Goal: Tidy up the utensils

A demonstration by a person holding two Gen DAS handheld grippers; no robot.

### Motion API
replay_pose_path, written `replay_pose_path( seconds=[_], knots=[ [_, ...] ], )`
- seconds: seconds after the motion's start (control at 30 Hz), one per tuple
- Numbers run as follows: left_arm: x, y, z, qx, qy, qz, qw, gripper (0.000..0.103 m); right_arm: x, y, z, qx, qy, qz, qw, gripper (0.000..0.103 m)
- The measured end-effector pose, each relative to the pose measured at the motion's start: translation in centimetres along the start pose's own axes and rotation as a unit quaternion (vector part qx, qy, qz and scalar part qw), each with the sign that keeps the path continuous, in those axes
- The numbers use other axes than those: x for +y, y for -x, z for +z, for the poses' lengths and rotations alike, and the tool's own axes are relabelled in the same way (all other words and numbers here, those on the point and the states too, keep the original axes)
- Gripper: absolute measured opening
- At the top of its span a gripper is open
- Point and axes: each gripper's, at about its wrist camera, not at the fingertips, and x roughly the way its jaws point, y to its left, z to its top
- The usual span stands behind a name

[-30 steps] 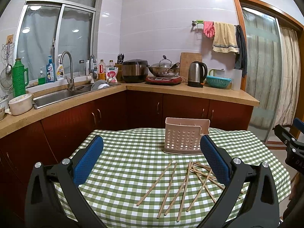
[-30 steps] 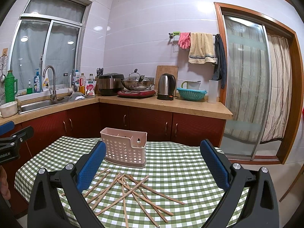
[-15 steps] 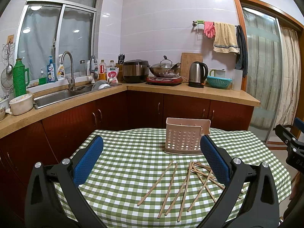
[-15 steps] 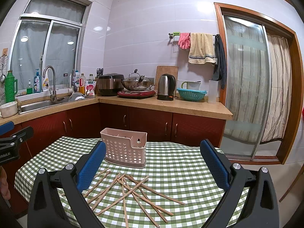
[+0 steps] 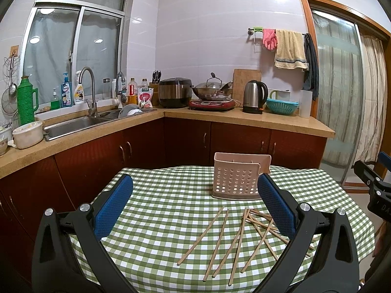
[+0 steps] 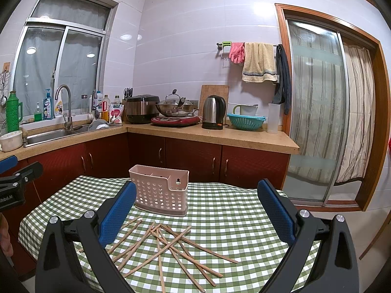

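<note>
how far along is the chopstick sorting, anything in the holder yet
Nothing looks done: the pink holder shows no chopsticks standing in it, though its inside is only partly visible. Nothing is in hand: the left claw and right claw are both open and empty. Left: all the chopsticks lie scattered on the checked tablecloth.

Green-white checked tablecloth (image 5: pixel 166 210); pale pink holder (image 5: pixel 235 179); tan chopsticks (image 6: pixel 171 244); blue-padded black jaws.
</note>
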Motion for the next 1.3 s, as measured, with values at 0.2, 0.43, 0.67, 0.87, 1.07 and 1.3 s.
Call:
replay_pose_path(
  seconds=[0.2, 0.43, 0.67, 0.87, 1.07, 1.3],
  knots=[
    [0.0, 0.0, 0.1, 0.002, -0.001, 0.000, 1.0000, 0.099, 0.0, 0.0, 0.0, 0.000, 0.000, 0.000, 1.000, 0.097],
    [0.1, -1.5, -0.6, 0.014, -0.008, 0.000, 0.9999, 0.099, -0.3, -1.3, -0.6, 0.015, -0.003, 0.004, 1.000, 0.097],
    [0.4, -5.5, -3.5, 0.056, -0.025, -0.010, 0.9981, 0.099, -1.1, -4.5, -3.2, 0.055, -0.014, 0.014, 0.998, 0.097],
    [1.0, -9.7, -7.1, 0.109, -0.037, -0.011, 0.9933, 0.099, -1.8, -7.3, -6.2, 0.090, -0.026, 0.030, 0.995, 0.097],
    [2.0, -14.2, -11.7, 0.186, -0.038, -0.026, 0.9815, 0.075, -1.7, -10.2, -8.9, 0.127, -0.032, 0.042, 0.990, 0.097],
    [2.4, -16.7, -15.3, 0.232, -0.055, -0.029, 0.9708, 0.060, -1.2, -12.4, -11.0, 0.155, -0.029, 0.053, 0.986, 0.097]
  ],
)
